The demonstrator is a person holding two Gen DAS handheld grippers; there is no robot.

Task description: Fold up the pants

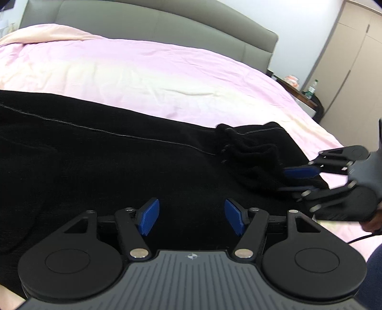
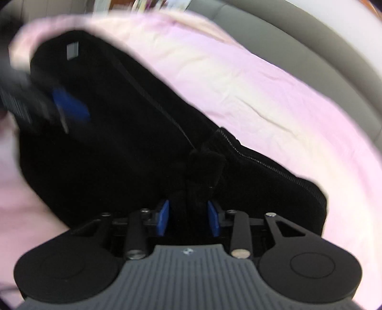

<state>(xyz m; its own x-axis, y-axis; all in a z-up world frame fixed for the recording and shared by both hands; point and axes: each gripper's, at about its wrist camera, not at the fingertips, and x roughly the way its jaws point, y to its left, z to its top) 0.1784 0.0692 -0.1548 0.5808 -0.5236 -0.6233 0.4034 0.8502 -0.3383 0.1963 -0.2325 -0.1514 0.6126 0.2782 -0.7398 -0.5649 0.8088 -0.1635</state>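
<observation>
Black pants (image 1: 107, 167) lie flat across the pink bed sheet (image 1: 167, 78), with a bunched, folded-over end at the right. My left gripper (image 1: 192, 214) hovers over the middle of the pants, open, nothing between its blue pads. My right gripper (image 1: 296, 180) reaches in from the right at the bunched end. In the right wrist view the right gripper (image 2: 188, 217) has its jaws apart with a fold of the pants (image 2: 119, 155) between them, the pads not clearly pressing. A blurred blue pad (image 2: 71, 107) of the left gripper shows at upper left. A grey label (image 2: 72, 50) sits on the pants' far end.
A grey padded headboard (image 1: 143, 21) runs behind the bed. Beyond the bed's far right corner stands a dark nightstand (image 1: 310, 100) with a bottle (image 1: 311, 89), and beige wardrobe doors (image 1: 353, 59). A person's leg in blue cloth (image 1: 374, 274) shows at bottom right.
</observation>
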